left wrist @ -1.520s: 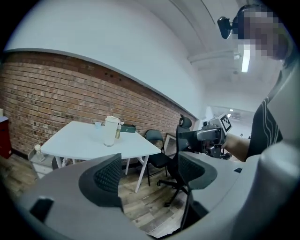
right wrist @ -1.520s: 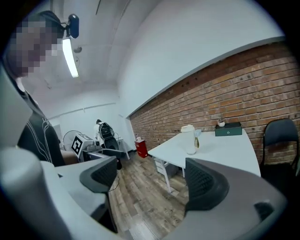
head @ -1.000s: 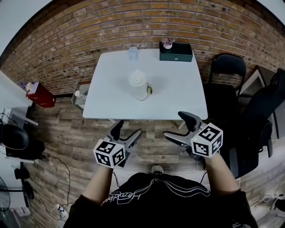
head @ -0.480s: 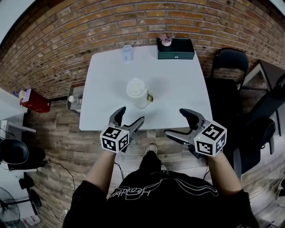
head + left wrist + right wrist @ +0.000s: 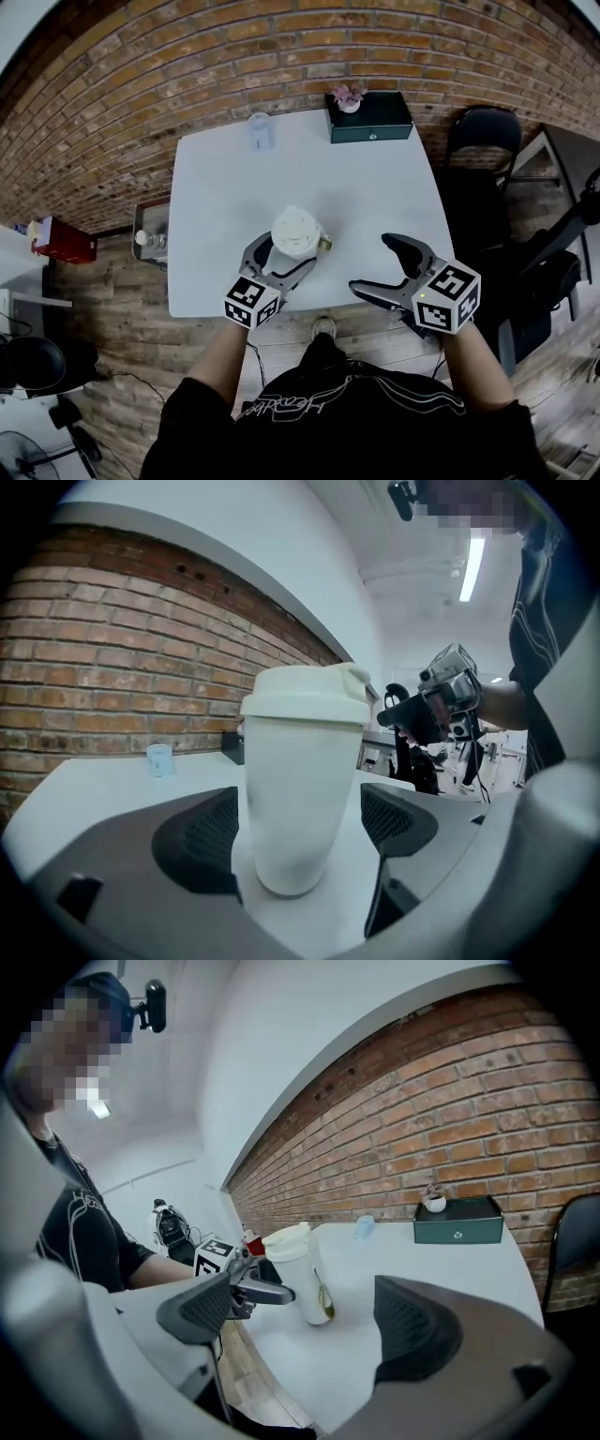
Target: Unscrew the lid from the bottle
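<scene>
Clamp rigid, smooth, probably light bottle (image 5: pixel 298 803) mid-body with released left gripper (image 5: pixel 300 829); take lid (image 5: pixel 305 697) rim with released right gripper (image 5: pixel 309 1321).

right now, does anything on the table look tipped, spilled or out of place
Nothing stands out. The bottle stands upright, lid on, between the open left tongs; the small cup and green box sit at the far edge of the table. No spill shows.
</scene>
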The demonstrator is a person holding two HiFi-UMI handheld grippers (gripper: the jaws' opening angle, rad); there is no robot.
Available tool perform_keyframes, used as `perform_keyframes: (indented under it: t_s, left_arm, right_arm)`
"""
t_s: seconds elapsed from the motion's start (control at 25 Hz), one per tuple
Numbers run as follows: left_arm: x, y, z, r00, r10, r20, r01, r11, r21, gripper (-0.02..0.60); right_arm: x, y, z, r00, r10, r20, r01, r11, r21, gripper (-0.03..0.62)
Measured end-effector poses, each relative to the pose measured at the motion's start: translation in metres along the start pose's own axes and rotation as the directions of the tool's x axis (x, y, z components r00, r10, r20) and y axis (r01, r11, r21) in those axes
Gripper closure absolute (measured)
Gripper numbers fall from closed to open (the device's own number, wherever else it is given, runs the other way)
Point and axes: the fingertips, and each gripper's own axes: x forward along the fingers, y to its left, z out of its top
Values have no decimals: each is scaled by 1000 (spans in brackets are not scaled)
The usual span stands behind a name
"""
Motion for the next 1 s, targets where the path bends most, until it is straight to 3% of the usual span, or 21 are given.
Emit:
perform_keyframes:
  t_s: [0.24, 0.44, 0.72, 1.0]
  left_arm:
    - [15, 1, 0, 994, -106, 3, 105, 994, 14, 179]
    - [17, 1, 2, 989, -148, 15, 148, 989, 31, 181]
    - [17, 0, 1, 989, -151, 0, 151, 988, 38, 181]
    - [18, -1, 3, 989, -147, 22, 146, 989, 39, 181]
  right_arm:
    - [22, -6, 15, 1000, 7, -8, -7, 1000, -17, 135]
    - [46, 2, 33, 998, 54, -26, -56, 996, -76, 137]
    - [87, 19, 43, 991, 81, -107, -99, 979, -177, 137]
    - [117, 26, 42, 989, 60, -134, -91, 966, -240, 141]
